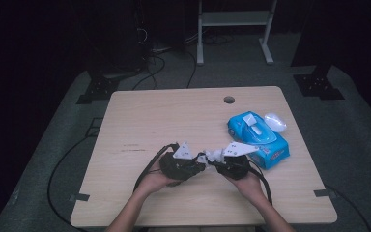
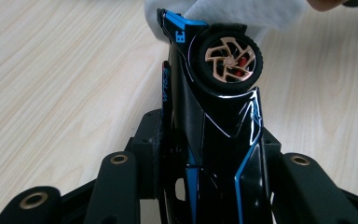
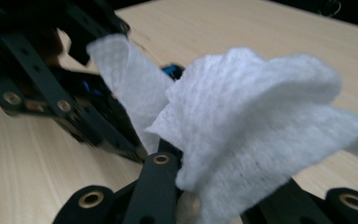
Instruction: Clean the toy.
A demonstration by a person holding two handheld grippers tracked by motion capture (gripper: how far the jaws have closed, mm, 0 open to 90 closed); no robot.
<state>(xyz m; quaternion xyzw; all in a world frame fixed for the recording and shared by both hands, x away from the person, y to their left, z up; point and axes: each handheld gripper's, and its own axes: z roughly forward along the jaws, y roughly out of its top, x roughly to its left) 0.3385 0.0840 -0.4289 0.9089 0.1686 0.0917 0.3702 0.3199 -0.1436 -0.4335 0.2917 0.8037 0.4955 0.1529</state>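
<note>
Here, in the high view, your forearms come in from the bottom edge and meet near the front middle of the table (image 1: pixel 140 116), palms turned inward. Your left gripper (image 1: pixel 199 165) and right gripper (image 1: pixel 211 163) point at each other, tips nearly touching, with the white wipe (image 1: pixel 214 155) bunched between them. A blue wipes pack (image 1: pixel 258 137) lies just beyond your right hand, its white lid (image 1: pixel 275 122) open.

In the left gripper view, your jaws are clamped on a black and blue toy car (image 2: pixel 214 121), standing nose-up between them, its bronze-spoked wheel (image 2: pixel 228 59) facing the camera. The wipe (image 2: pixel 242 11) touches the car's top end.

In the right gripper view, your jaws are pinched on the crumpled wipe (image 3: pixel 256 126), which billows ahead of them. The left gripper (image 3: pixel 51 93) with the car sits just behind it.
</note>
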